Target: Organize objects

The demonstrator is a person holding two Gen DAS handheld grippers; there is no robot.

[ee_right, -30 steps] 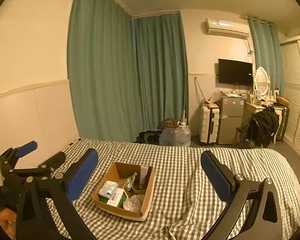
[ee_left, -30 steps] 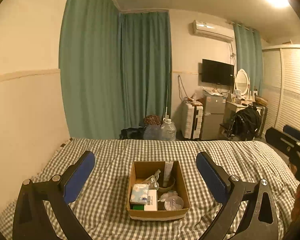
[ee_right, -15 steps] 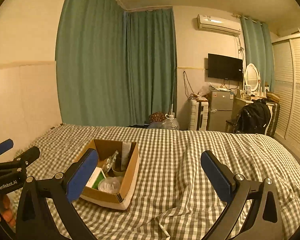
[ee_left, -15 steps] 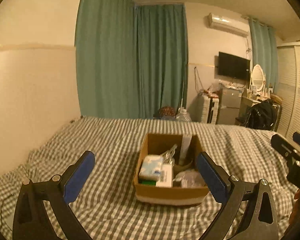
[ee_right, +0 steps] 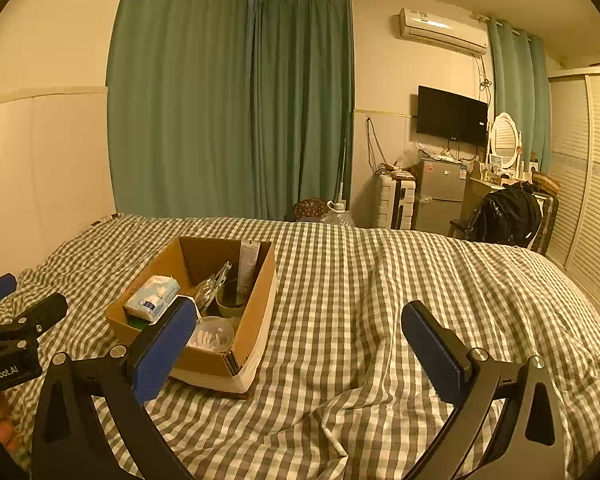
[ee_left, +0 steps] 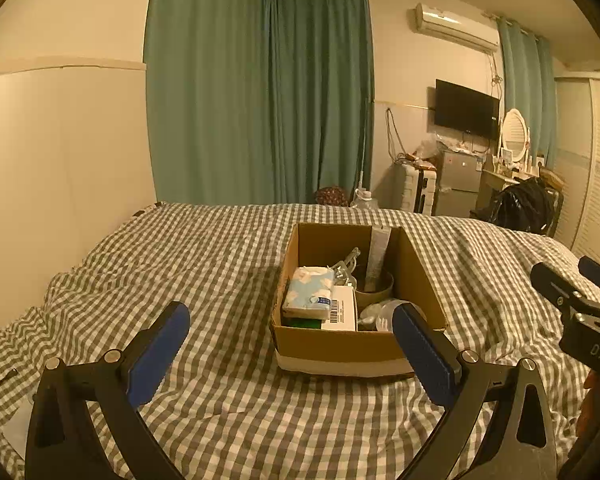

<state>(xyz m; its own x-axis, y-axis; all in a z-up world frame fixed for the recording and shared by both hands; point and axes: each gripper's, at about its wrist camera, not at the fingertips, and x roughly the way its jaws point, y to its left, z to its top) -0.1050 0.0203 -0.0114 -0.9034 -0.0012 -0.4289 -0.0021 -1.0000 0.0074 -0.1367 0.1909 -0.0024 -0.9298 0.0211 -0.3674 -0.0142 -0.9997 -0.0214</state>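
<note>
Cardboard box (ee_left: 340, 350) open-topped on checked bedspread (ee_left: 204, 264) | contents: soft tissue pack (ee_left: 309, 291), flat white carton (ee_left: 342, 309), round bowl (ee_left: 376, 286) with upright tube (ee_left: 379, 254), clear lidded tub (ee_right: 214, 332) | left gripper (ee_left: 290, 344) spread wide, empty | right gripper (ee_right: 300, 344) spread wide, empty

Your left tool (ee_left: 290, 344) is a matte black plastic fork with two angled arms, each cut with a triangular opening near its base. Each of its fingers (ee_left: 158, 344) ends in a long, flat, ribbed blue pad, and round silver screws sit at the arm joints behind the pads. Your right tool (ee_right: 298, 350) is built the same way: black arms, blue ribbed pads, silver screw heads in pairs. Seen from the right wrist camera, the left tool's black body carries white lettering reading "GenRobot.AI"; from the left wrist camera, the right tool's body shows white letters "DAS".
</note>
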